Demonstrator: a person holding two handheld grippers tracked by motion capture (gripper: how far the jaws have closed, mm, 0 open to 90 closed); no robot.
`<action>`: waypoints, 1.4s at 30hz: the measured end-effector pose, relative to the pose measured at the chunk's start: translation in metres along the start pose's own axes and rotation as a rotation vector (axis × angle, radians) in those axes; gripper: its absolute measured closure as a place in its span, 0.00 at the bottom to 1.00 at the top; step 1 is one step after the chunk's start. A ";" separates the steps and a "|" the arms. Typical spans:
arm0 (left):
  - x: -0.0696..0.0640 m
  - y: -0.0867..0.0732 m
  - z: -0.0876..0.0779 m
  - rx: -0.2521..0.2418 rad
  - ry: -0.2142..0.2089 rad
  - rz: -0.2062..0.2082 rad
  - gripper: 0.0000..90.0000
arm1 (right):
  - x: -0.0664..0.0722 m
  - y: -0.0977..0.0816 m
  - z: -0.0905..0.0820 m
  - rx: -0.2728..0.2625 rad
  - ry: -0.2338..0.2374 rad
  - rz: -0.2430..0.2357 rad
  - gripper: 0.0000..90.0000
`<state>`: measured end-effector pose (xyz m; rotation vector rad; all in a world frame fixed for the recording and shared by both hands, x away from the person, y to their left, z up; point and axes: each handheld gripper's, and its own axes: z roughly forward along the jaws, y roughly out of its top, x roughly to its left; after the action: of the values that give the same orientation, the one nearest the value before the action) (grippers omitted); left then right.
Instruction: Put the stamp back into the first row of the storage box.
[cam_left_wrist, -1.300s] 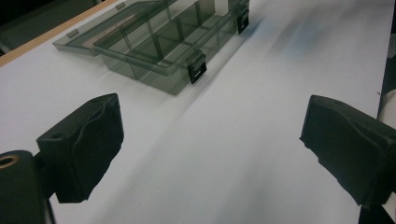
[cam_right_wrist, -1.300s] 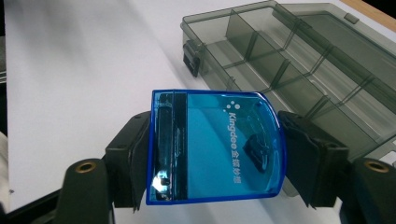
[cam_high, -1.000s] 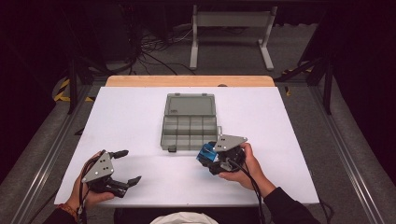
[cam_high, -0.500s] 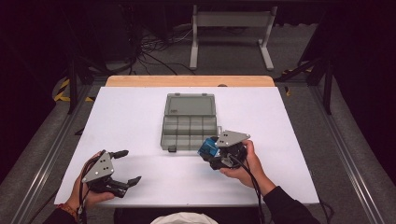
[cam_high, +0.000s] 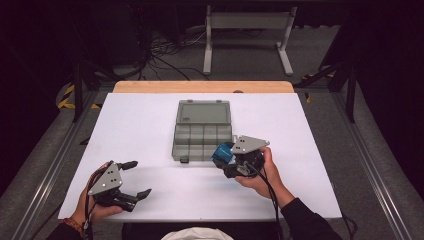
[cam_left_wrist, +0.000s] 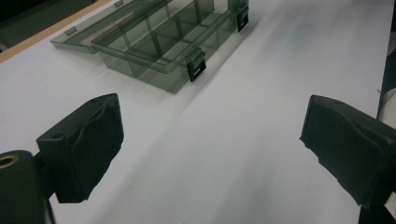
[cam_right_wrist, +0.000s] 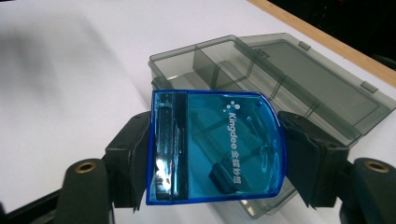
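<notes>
A smoky grey compartment box (cam_high: 202, 136) lies open at the table's middle, its lid folded back toward the far side; it also appears as the box (cam_left_wrist: 159, 44) and the box (cam_right_wrist: 285, 79) in the gripper views. My right gripper (cam_high: 222, 159) is shut on a clear blue plastic case (cam_right_wrist: 215, 147) marked "Kingdee", held just beside the box's near right corner; the blue case (cam_high: 221, 152) shows there too. My left gripper (cam_high: 134, 179) rests open near the front left of the table, with nothing between its pads (cam_left_wrist: 88, 144).
The white table top (cam_high: 150, 120) has a wooden strip (cam_high: 200, 86) along its far edge. Beyond it stand a metal frame (cam_high: 247, 30) and loose cables on a dark floor. Metal rails run along both sides of the table.
My right gripper has carried the blue case a little to the left and away from me, nearer the box's corner. The left gripper has stayed put.
</notes>
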<state>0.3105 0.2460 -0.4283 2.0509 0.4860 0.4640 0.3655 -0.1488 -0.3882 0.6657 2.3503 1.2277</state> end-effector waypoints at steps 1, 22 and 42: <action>0.000 0.000 0.000 0.000 -0.001 0.001 0.07 | 0.000 0.000 0.000 0.000 0.000 0.000 0.35; 0.000 0.000 0.000 0.003 -0.001 -0.001 0.07 | -0.003 0.018 0.023 0.017 -0.111 0.064 0.35; -0.002 0.001 0.000 0.010 -0.003 0.010 0.07 | -0.013 0.030 0.044 0.011 -0.143 0.145 0.35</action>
<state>0.3092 0.2448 -0.4281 2.0638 0.4774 0.4657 0.4066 -0.1130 -0.3852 0.9105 2.2255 1.1846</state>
